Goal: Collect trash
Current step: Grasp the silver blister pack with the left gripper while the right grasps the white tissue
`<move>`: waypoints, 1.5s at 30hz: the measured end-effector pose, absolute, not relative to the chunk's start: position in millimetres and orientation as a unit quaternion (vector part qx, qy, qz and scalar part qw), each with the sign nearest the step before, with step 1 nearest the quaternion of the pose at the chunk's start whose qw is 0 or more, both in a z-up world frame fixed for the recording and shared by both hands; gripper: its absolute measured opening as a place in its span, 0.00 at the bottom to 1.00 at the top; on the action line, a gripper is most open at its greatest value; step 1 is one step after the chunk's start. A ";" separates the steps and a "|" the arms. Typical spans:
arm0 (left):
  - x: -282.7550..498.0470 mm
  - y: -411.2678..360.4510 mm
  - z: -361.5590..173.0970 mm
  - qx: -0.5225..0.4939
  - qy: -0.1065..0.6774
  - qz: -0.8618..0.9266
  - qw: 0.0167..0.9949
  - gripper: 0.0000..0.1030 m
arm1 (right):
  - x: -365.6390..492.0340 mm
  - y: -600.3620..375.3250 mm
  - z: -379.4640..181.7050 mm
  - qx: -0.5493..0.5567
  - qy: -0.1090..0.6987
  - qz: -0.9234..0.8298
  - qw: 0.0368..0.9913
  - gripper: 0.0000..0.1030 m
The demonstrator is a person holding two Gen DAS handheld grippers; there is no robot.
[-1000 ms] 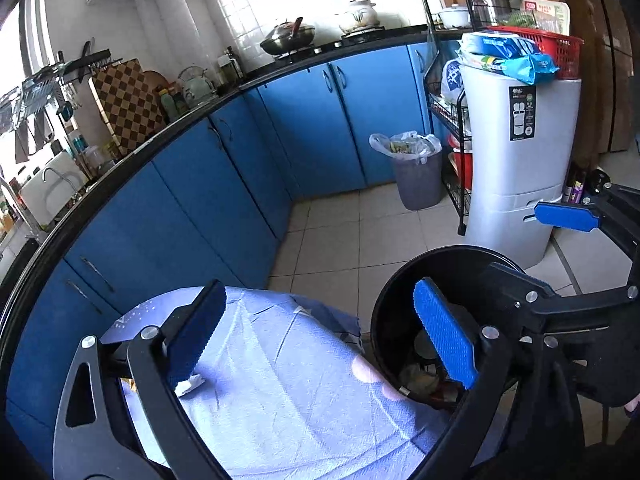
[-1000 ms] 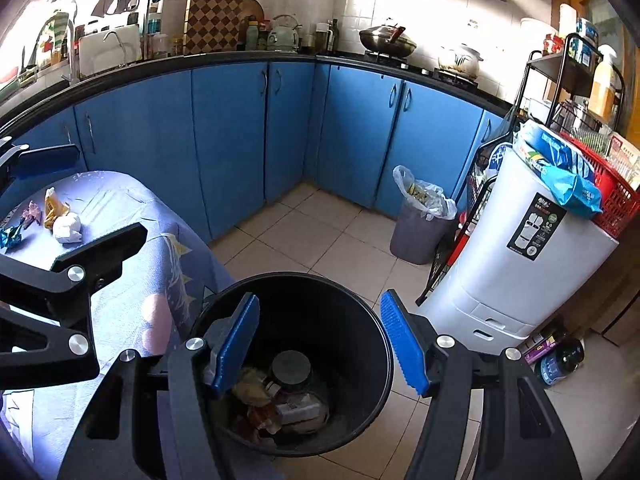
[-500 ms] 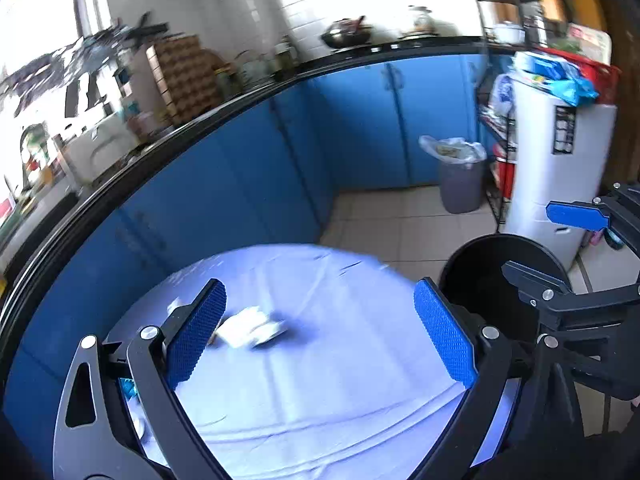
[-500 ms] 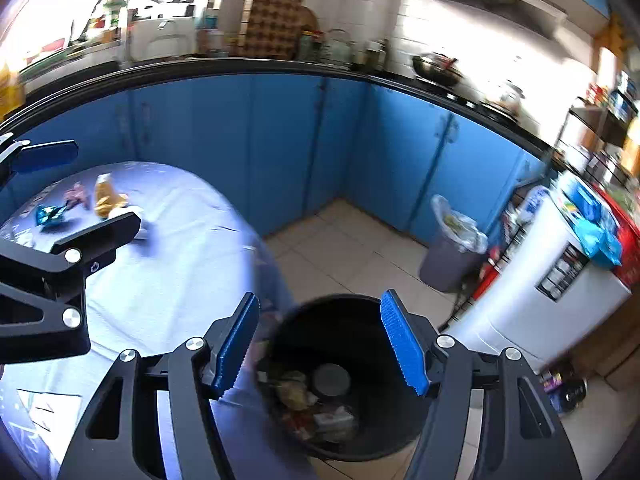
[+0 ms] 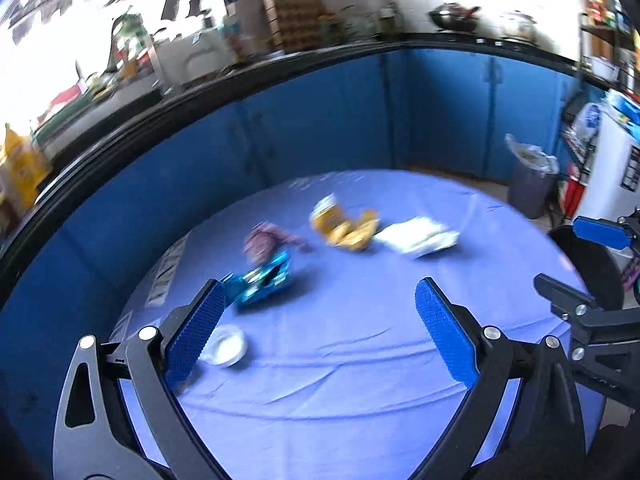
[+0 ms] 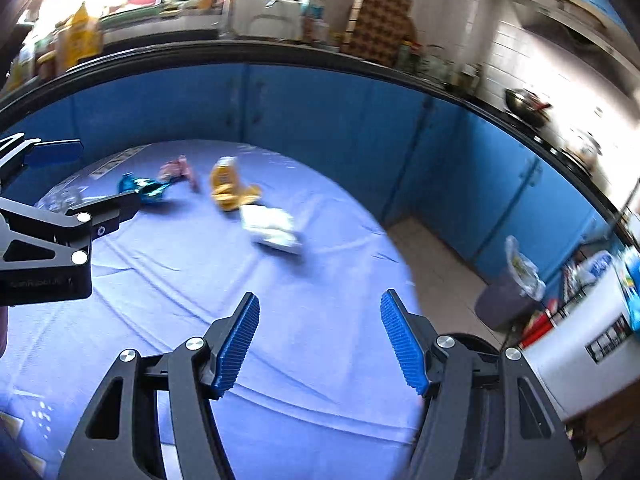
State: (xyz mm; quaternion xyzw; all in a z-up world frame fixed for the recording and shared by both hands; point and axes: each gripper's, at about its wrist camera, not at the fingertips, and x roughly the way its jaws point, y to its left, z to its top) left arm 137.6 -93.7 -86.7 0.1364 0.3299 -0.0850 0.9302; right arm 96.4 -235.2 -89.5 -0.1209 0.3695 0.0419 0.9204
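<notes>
We hold the left tool (image 5: 316,320) and the right tool (image 6: 320,340) spread and empty over the blue-clothed bench (image 5: 340,380). Trash lies on it at twelve o'clock: a blue wrapper (image 5: 264,280), a yellow wrapper (image 5: 344,228), white paper (image 5: 418,236) and a pink scrap (image 5: 264,240). At three o'clock stands the black bin (image 5: 596,276).
</notes>
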 end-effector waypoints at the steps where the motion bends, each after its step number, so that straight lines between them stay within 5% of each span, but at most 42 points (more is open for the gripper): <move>1: 137.7 -81.0 -90.4 0.135 0.335 -0.074 0.930 0.92 | 99.3 -228.6 -90.1 -0.124 0.371 0.047 0.919 0.60; 19: 153.0 65.8 -145.0 0.064 0.408 0.023 0.910 0.92 | 148.4 -123.1 -109.5 -0.163 0.397 0.116 0.896 0.60; 26: 170.3 83.3 -157.3 0.033 0.431 0.013 0.902 0.92 | 179.3 -150.3 -116.4 -0.161 0.409 0.057 0.896 0.60; 30: 181.4 86.0 -164.2 0.014 0.442 0.008 0.897 0.91 | 194.9 -172.8 -123.1 -0.132 0.429 0.045 0.892 0.71; 38: 193.7 81.4 -165.9 0.008 0.440 0.007 0.898 0.64 | 215.3 -185.4 -140.5 -0.117 0.448 0.040 0.885 0.71; 40: 195.6 77.9 -164.9 0.010 0.437 0.003 0.899 0.52 | 217.5 -184.6 -144.8 -0.118 0.449 0.041 0.885 0.66; 42: 196.1 76.1 -164.8 0.009 0.437 0.001 0.900 0.50 | 218.2 -184.0 -150.0 -0.118 0.457 0.046 0.881 0.38; 45: 196.1 75.0 -164.2 0.004 0.430 0.000 0.903 0.46 | 215.5 -184.5 -151.2 -0.136 0.444 0.035 0.885 0.24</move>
